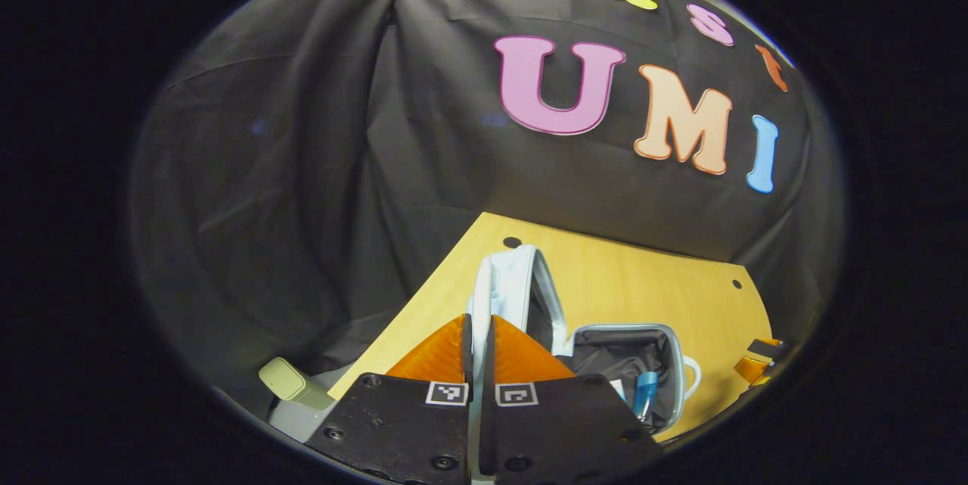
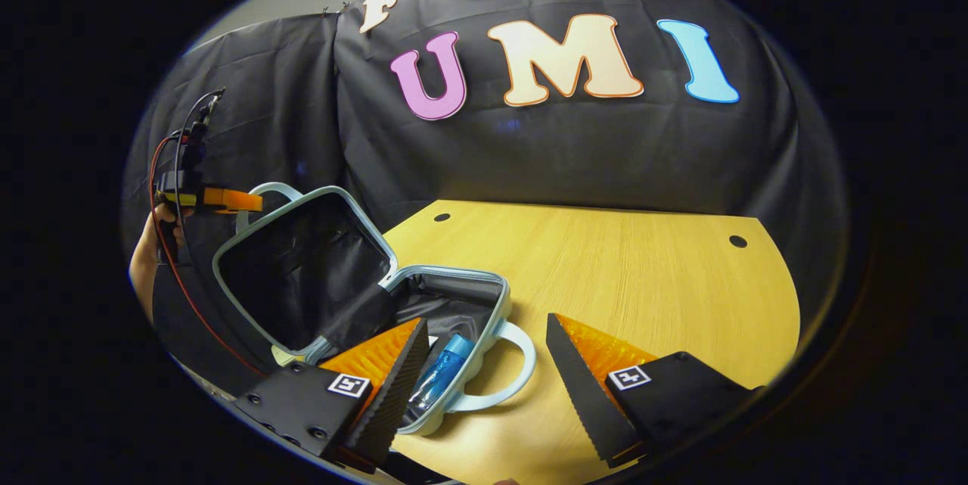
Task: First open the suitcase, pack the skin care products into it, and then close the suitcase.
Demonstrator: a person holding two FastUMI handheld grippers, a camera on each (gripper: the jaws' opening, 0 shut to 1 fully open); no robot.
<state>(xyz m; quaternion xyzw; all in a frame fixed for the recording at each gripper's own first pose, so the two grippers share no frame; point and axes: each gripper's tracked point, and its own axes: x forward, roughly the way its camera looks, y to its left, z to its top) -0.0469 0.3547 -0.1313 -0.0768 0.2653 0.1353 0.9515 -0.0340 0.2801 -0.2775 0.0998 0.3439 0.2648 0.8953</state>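
Orange fingers pinching lid, suitcase open

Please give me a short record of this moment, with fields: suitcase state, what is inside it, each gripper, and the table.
suitcase: open on the table, lid raised
inside: blue bottle lying in the lower half
left gripper: shut on the lid's edge
right gripper: open, fingers either side of the suitcase handle, not touching it
table: light wood, two dark holes near its far edge
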